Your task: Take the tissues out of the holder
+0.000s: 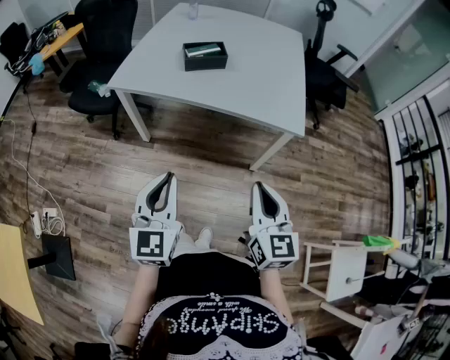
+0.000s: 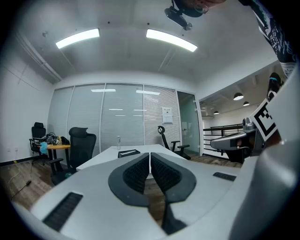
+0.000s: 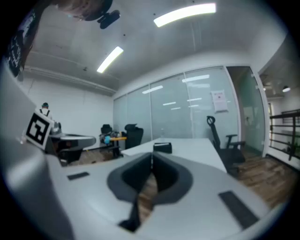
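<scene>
You hold both grippers side by side at waist height over the wooden floor [image 1: 211, 151], well short of the table [image 1: 260, 77]. The left gripper [image 1: 167, 177] has its jaws closed, ribbed pads meeting at the tips with nothing between them. The right gripper [image 1: 258, 186] likewise has its jaws brought together at the tips and holds nothing. The black holder [image 1: 204, 56] sits on the tabletop, nearer the left edge than the right, and roughly midway between the near and far edges. The tissues [image 1: 202, 49] lie inside it as a pale pack, just below its rim. Bare tabletop surrounds the holder on every side, with the widest stretch running toward the right edge. A clear bottle [image 1: 192, 8] stands at the far edge, well apart from the holder. A broad strip of floor lies between you and the table's near edge, which runs slantwise, its left corner farther from you than its right. The left chair [image 1: 105, 42] is drawn up beside the table's left corner, and the right chair [image 1: 327, 70] stands just off its right edge. A white stand [image 1: 348, 271] is near your right gripper, on its outer side. A power strip [image 1: 42, 221] and a cable lie on the floor far to your left.
</scene>
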{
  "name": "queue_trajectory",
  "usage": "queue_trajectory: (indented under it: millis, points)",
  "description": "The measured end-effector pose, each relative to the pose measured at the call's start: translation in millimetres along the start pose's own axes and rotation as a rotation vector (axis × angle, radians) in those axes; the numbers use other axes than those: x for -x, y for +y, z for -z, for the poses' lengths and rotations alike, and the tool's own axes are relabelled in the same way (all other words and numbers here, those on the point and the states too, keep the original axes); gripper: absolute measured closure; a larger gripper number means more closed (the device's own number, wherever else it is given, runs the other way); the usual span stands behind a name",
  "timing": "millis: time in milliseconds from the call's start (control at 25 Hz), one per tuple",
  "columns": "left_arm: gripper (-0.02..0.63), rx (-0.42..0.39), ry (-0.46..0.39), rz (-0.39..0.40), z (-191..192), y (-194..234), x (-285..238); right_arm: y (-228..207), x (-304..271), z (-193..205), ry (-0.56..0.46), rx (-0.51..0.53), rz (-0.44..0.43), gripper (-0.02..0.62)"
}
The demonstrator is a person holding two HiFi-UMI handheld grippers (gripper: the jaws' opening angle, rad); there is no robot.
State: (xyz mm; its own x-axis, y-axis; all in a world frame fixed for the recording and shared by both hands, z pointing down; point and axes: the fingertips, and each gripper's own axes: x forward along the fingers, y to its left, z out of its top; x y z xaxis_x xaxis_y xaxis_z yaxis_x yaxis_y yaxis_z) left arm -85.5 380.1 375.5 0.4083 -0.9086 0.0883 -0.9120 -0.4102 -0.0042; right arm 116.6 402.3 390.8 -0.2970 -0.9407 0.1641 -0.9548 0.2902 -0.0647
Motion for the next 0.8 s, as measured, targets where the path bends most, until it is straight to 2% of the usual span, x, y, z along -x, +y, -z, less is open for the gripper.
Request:
queue_trajectory:
  millis: [800]
  points:
    - [0.566,-0.012,-0.019,-0.018,-7,-4,17,11,10,-3,-0.014,0.015,-0.035,0.561]
